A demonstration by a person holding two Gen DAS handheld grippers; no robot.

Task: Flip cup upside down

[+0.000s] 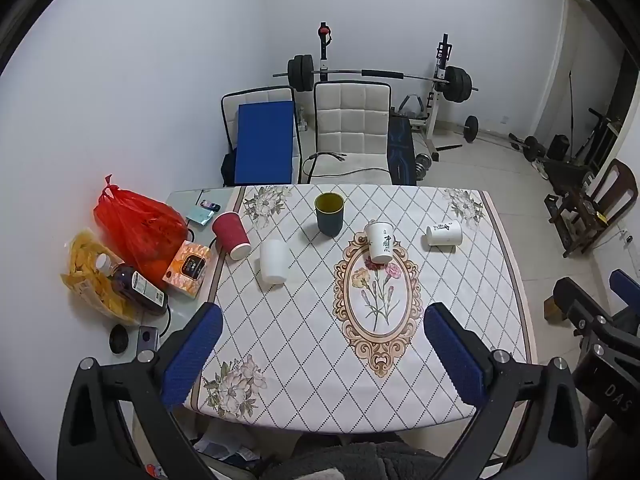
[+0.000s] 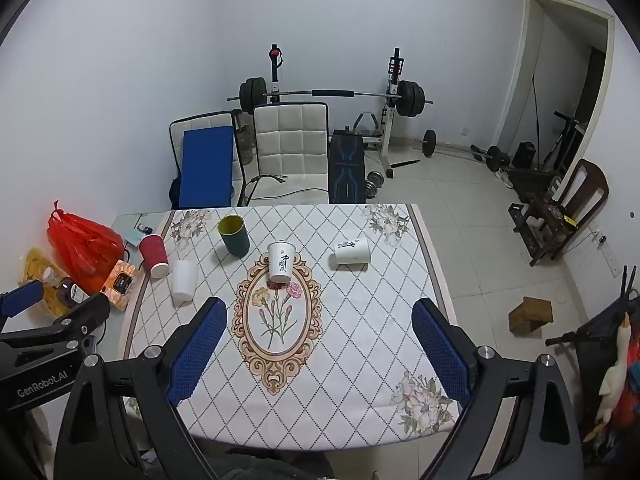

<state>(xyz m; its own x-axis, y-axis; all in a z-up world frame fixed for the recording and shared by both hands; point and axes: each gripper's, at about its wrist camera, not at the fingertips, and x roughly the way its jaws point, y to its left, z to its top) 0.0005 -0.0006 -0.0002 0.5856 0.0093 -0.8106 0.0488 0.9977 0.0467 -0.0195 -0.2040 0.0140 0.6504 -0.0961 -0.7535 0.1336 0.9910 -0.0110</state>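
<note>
Several cups stand on the patterned tablecloth (image 1: 304, 320). A dark green cup (image 1: 329, 214) (image 2: 234, 235) stands upright, mouth up. A red paper cup (image 1: 231, 235) (image 2: 154, 255) and a plain white cup (image 1: 273, 261) (image 2: 183, 280) stand upside down. A white printed cup (image 1: 380, 241) (image 2: 281, 261) stands upside down at the centre. Another white printed cup (image 1: 443, 233) (image 2: 352, 251) lies on its side. My left gripper (image 1: 320, 320) and right gripper (image 2: 320, 312) are open and empty, above the near table edge.
Left of the cloth lie a red plastic bag (image 1: 138, 228), a bag of chips (image 1: 94, 276), a dark bottle (image 1: 138, 286) and an orange box (image 1: 188, 268). Two white chairs (image 1: 352, 128) and a barbell rack (image 1: 380, 76) stand behind the table. A wooden chair (image 2: 560, 216) stands at right.
</note>
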